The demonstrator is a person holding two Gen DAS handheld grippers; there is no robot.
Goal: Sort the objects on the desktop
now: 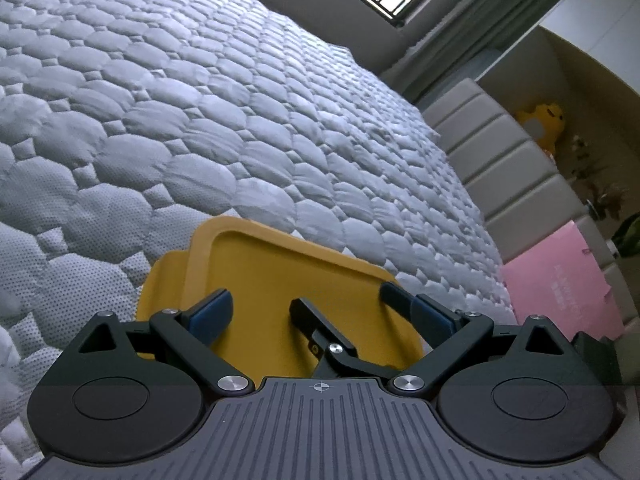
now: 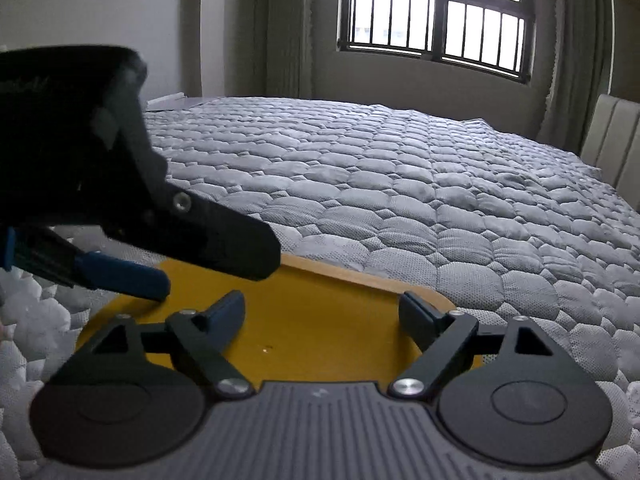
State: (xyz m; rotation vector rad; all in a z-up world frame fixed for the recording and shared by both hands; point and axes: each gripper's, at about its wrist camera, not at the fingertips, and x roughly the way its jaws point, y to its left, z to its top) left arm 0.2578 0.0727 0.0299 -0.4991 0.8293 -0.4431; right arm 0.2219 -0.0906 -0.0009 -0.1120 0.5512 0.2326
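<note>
Yellow tray [image 1: 280,264] lay flat on the quilted bed [image 1: 200,100], long axis running roughly left to right across both wrist views, raised rim all round, a tab handle at its left end. Inner surface looked bare apart from a small pale speck seen from the right wrist.

Left tongs [image 1: 306,312] hung directly above the tray, jaws spread wide, nothing between the blue pads; a black linkage piece showed in the gap.

Right tongs [image 2: 322,312] also stood over the tray, at its near edge, jaws apart and empty. In the right view the left tongs [image 2: 160,280] reached in from the left, one blue tip just above the tray's left end.

No loose object to sort showed anywhere on or beside the tray.

Either hand seemed equally near the tray.
</note>
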